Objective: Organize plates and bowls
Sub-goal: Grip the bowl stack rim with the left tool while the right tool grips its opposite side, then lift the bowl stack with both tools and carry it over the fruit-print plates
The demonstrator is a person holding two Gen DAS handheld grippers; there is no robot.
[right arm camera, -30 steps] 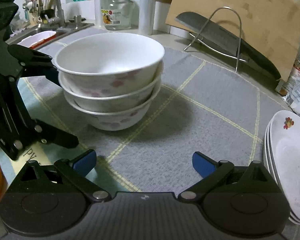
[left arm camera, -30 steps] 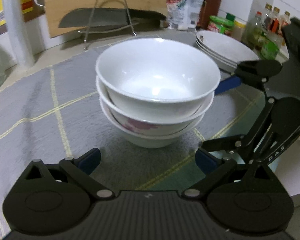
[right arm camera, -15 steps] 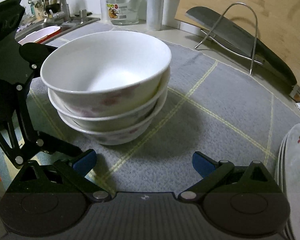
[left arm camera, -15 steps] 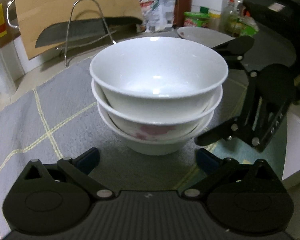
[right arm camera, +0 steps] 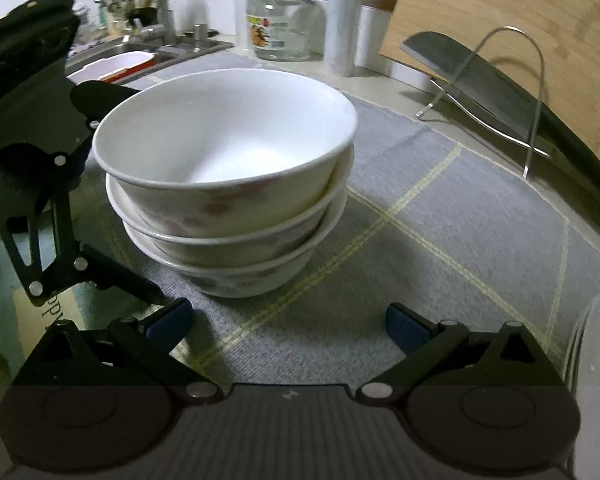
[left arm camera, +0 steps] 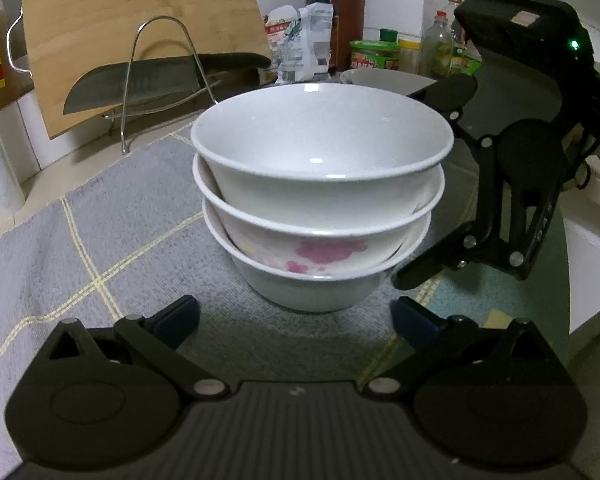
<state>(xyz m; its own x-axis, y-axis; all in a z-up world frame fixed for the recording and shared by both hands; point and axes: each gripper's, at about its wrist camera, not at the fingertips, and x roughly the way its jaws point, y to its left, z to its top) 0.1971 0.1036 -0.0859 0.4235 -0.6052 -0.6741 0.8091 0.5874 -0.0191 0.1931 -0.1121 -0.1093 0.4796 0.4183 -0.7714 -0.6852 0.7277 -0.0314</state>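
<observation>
Grey woven matting with pale yellow check lines [left arm camera: 80, 248] covers the kitchen counter, and on it stands one stack of three white ceramic bowls [left arm camera: 320, 184], nested one inside another; the lower two show pink flower prints on their sides, and the top bowl sits slightly tilted in the one beneath. Behind them one light wooden cutting board [left arm camera: 140, 28] leans against the tiled wall, with one broad steel cleaver [left arm camera: 140, 84] resting across a bent wire stand [left arm camera: 160, 80]. Several bottles and jars crowd the back corner, too small to count, and one clear glass jar with a yellow-green lid [right arm camera: 284, 20] stands near the sink [right arm camera: 148, 46].

At the far right edge of the right wrist view, a stack of white plates [right arm camera: 596, 360] with a small flower mark shows only by its rim; how many plates, I cannot tell.

Two black grippers with blue finger pads flank the bowls. The left gripper [left arm camera: 296, 318] hovers low just in front of the stack, fingers spread wide, holding nothing. The right gripper [right arm camera: 288, 322] comes from the other side, likewise spread wide and empty, its fingers [left arm camera: 420, 272] reaching alongside the bowl stack without a visible grip on it.
</observation>
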